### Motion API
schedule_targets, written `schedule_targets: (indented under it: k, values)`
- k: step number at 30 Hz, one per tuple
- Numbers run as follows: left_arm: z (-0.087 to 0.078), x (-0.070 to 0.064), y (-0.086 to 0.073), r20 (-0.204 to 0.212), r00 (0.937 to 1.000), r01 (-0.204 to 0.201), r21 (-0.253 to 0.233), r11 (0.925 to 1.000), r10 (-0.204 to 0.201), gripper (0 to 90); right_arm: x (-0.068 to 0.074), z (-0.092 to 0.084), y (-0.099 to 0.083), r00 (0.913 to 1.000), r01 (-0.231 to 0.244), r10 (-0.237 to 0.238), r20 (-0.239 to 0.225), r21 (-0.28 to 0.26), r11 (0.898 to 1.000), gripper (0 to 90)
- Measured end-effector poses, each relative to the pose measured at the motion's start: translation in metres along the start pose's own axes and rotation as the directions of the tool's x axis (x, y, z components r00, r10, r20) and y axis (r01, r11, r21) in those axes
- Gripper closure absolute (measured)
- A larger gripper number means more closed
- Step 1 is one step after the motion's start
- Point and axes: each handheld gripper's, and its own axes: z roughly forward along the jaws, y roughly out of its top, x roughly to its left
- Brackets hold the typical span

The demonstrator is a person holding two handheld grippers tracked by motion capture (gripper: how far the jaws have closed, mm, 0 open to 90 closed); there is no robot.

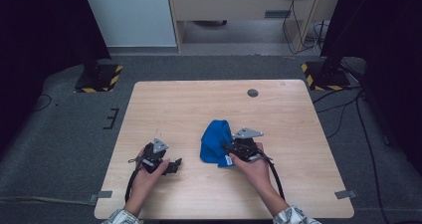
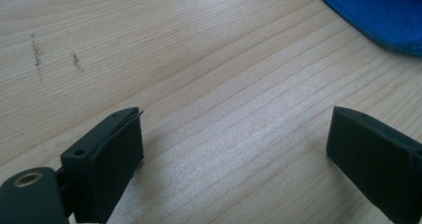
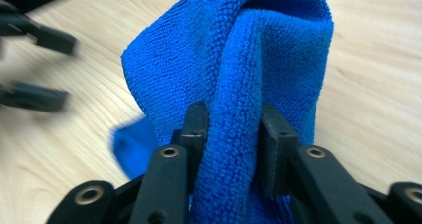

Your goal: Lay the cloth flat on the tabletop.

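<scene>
Two grippers work at a wooden table (image 1: 278,109): from above, the right gripper (image 1: 230,149) meets a bunched blue cloth (image 1: 215,139) mid-table, while the left gripper (image 1: 175,165) rests apart. Along the left gripper's jaws, they gape wide over bare wood. Along the right gripper's jaws, they pinch a thick cloth fold (image 3: 234,149); best lower gently before releasing.

a light wooden table (image 1: 164,104) stands on grey carpet. a crumpled blue microfibre cloth (image 1: 215,142) lies just right of its middle, toward the near edge. a round grey cable grommet (image 1: 253,92) sits far right.
</scene>
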Motion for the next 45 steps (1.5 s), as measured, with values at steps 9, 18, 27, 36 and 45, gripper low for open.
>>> schedule_targets:
  k: [9,18,27,36,45]
  values:
    - [-0.002,-0.003,0.003,0.000,1.0000,0.000,-0.025,0.9997,0.000,7.9,-0.004,0.008,-0.006,0.9984,0.013,-0.017,0.054,0.066,0.998,30.6]
    - [-0.006,-0.014,0.012,0.016,0.9999,0.000,-0.066,0.9978,0.001,8.6,0.003,-0.017,0.011,0.9926,0.087,-0.085,0.087,-0.028,0.996,18.1]
    - [-0.003,-0.033,0.025,0.054,0.9985,0.002,-0.107,0.9943,0.004,10.6,0.014,-0.028,0.021,0.9868,0.161,-0.160,0.026,-0.051,0.986,57.9]
    - [0.008,-0.049,0.033,0.068,0.9974,-0.017,-0.103,0.9946,0.024,16.4,0.025,-0.009,0.010,0.9734,0.229,-0.229,-0.012,0.007,0.973,69.1]
    - [0.021,-0.066,0.038,0.080,0.9942,-0.067,-0.069,0.9953,0.073,27.5,0.023,0.005,-0.001,0.9700,0.243,-0.243,-0.006,0.065,0.968,66.2]
